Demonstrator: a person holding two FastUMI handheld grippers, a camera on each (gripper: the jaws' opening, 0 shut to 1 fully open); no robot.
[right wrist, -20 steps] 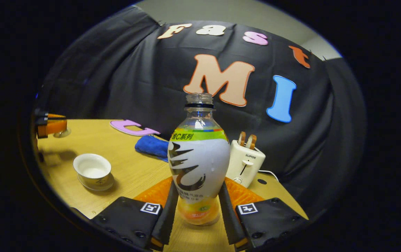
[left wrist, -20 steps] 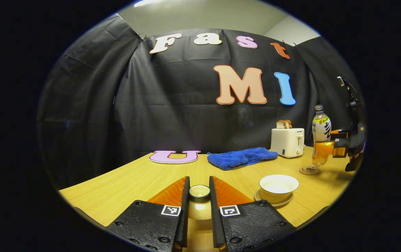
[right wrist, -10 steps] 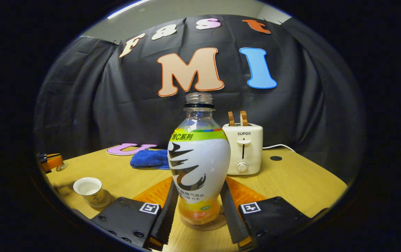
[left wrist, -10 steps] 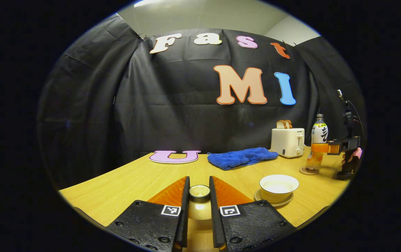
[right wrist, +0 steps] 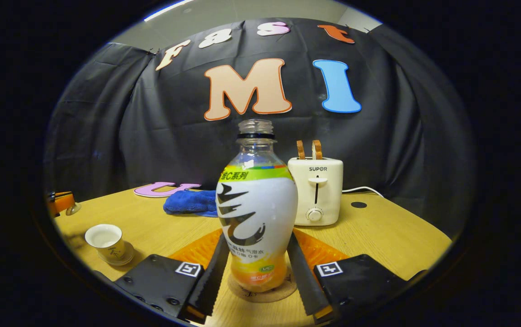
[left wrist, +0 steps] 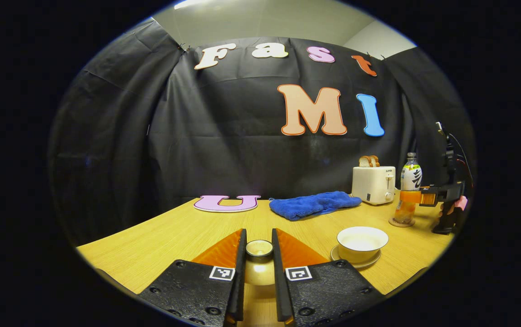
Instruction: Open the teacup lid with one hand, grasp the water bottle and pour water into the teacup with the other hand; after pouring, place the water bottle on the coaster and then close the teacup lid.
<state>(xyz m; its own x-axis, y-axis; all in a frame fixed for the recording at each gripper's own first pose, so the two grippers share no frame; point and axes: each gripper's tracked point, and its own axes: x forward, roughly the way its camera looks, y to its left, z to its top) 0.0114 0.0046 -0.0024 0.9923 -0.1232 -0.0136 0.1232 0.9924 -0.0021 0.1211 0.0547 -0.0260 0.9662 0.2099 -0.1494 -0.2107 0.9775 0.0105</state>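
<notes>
Gripping lid, right tongs flanking bottle

Dim overhead light, sharp focus, heavy fisheye edge warping

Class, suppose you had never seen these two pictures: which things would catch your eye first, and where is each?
The clear plastic bottle with the white and green label stands front and centre on a round coaster, between the fingers of the right gripper. Behind it, to the right, sits a white toaster holding bread slices. In the left gripper view, the left gripper holds the teacup lid, with the open white teacup to its right.
</notes>
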